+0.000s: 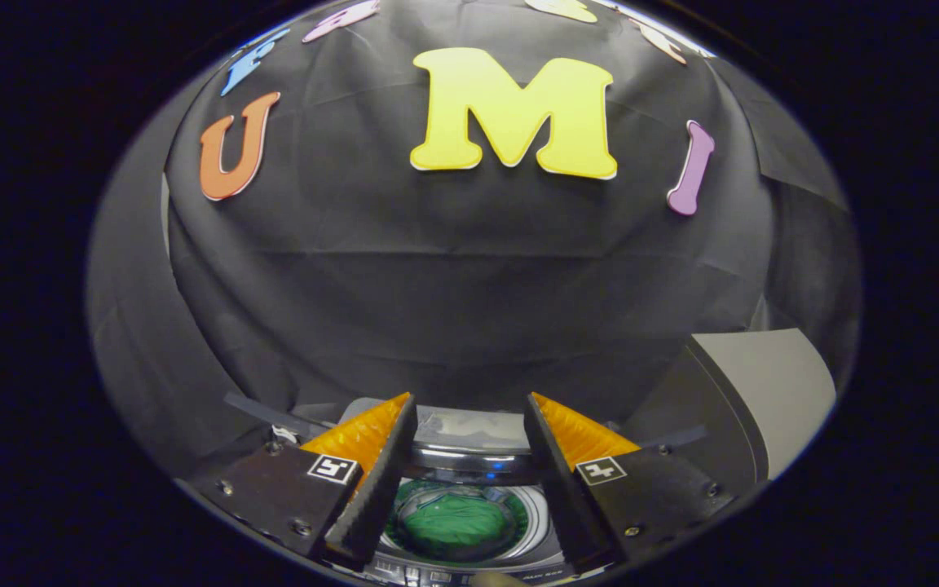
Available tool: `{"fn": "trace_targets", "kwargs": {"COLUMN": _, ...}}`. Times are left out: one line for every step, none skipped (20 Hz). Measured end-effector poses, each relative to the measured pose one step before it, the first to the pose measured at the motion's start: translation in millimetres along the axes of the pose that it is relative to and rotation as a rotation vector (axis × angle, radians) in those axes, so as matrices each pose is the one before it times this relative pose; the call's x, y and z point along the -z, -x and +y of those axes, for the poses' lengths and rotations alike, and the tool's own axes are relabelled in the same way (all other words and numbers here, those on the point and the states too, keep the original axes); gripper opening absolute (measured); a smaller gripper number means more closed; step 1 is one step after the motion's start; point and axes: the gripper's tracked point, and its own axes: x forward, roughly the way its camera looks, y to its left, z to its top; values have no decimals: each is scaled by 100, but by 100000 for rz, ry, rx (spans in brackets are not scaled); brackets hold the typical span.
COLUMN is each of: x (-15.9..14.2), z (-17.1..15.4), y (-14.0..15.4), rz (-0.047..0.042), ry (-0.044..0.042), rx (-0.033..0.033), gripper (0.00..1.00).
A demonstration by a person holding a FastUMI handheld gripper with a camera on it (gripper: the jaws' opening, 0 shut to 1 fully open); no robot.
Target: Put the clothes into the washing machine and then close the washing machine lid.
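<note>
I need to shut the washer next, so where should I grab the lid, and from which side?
Grip the lid by its free upper edge. It seems to stand raised behind the drum, where the green clothes already lie, so come from the front, over the opening, with the open gripper placing a finger either side of that thin edge.

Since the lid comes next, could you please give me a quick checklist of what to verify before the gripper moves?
1. Green clothes inside the washing machine drum: ok.
2. No cloth hanging over the drum's rim: ok as far as visible.
3. Gripper open, jaws apart and holding nothing: ok.
4. Lid shut: not ok, it seems to stand raised beside the machine.
5. Lid's free edge within reach: cannot tell.
</note>
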Motion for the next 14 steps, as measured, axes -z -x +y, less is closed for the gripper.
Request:
{"fn": "trace_targets", "kwargs": {"x": 621, "z": 30, "y": 410, "rz": 979, "ry": 36, "rx": -430, "gripper": 83}}
{"fn": "trace_targets", "kwargs": {"x": 766, "z": 131, "y": 431, "rz": 2026, "ry": -421, "rx": -601, "gripper": 83}}
{"fn": "trace_targets", "kwargs": {"x": 896, "z": 78, "y": 453, "rz": 1906, "ry": -544, "rx": -668, "gripper": 83}}
{"fn": "trace_targets", "kwargs": {"x": 1024, "z": 136, "y": 223, "rz": 2161, "ry": -165, "rx": -876, "gripper": 83}}
{"fn": "trace_targets", "kwargs": {"x": 1283, "z": 108, "y": 150, "rz": 3203, "ry": 376, "rx": -558, "gripper": 83}}
{"fn": "trace_targets", "kwargs": {"x": 1434, "z": 13, "y": 202, "rz": 3959, "ry": 606, "rx": -285, "gripper": 83}}
{"fn": "trace_targets", "kwargs": {"x": 1359, "z": 169, "y": 14, "rz": 3115, "ry": 436, "rx": -794, "gripper": 86}}
{"fn": "trace_targets", "kwargs": {"x": 1361, "z": 155, "y": -56, "rz": 2369, "ry": 687, "rx": -544, "gripper": 88}}
{"fn": "trace_targets", "kwargs": {"x": 1355, "z": 55, "y": -69, "rz": 2138, "ry": 764, "rx": -45, "gripper": 88}}
{"fn": "trace_targets", "kwargs": {"x": 1114, "z": 62, "y": 43, "rz": 1770, "ry": 942, "rx": 108, "gripper": 88}}
{"fn": "trace_targets", "kwargs": {"x": 713, "z": 210, "y": 20, "rz": 1179, "ry": 765, "rx": -309, "gripper": 88}}
{"fn": "trace_targets", "kwargs": {"x": 431, "z": 175, "y": 101, "rz": 722, "ry": 484, "rx": -408, "gripper": 88}}
{"fn": "trace_targets", "kwargs": {"x": 217, "z": 178, "y": 95, "rz": 133, "ry": 335, "rx": -404, "gripper": 88}}
{"fn": "trace_targets", "kwargs": {"x": 43, "z": 13, "y": 279, "rz": -158, "ry": 116, "rx": 104, "gripper": 88}}
